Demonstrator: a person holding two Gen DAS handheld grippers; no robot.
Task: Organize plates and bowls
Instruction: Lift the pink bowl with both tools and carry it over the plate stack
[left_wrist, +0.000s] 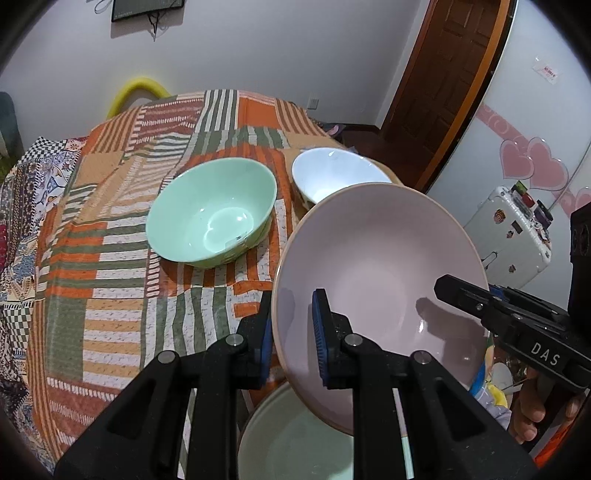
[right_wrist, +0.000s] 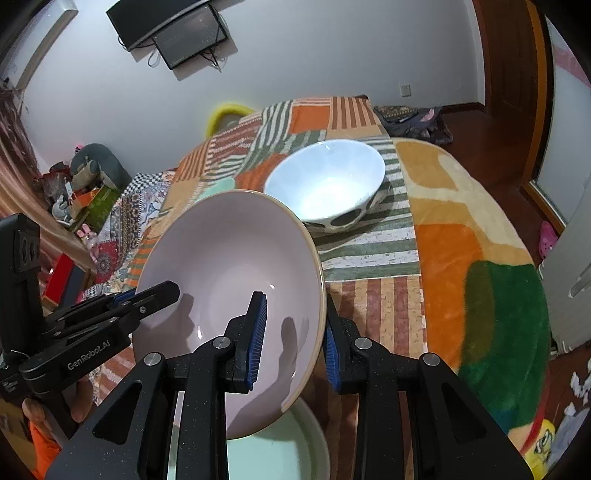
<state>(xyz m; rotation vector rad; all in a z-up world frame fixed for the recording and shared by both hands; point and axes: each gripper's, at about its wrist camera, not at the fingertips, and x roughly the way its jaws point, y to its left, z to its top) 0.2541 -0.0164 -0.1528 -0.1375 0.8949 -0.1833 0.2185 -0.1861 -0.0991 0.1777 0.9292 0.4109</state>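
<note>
A pale pink bowl (left_wrist: 376, 280) is held in the air between both grippers, above a light green plate (left_wrist: 295, 443). My left gripper (left_wrist: 293, 343) straddles its left rim, one finger inside and one outside. My right gripper (right_wrist: 293, 343) straddles its right rim the same way; the bowl (right_wrist: 229, 273) tilts over the plate (right_wrist: 295, 450). A mint green bowl (left_wrist: 212, 214) and a white bowl (left_wrist: 332, 177) with dark spots outside (right_wrist: 325, 181) stand on the patchwork cloth behind.
The table carries a striped orange, green and white cloth (left_wrist: 122, 266) and a fluffy orange and green mat (right_wrist: 480, 258). A yellow chair back (left_wrist: 136, 92) stands at the far edge. A door (left_wrist: 443, 74) and a white suitcase (left_wrist: 509, 236) are at the right.
</note>
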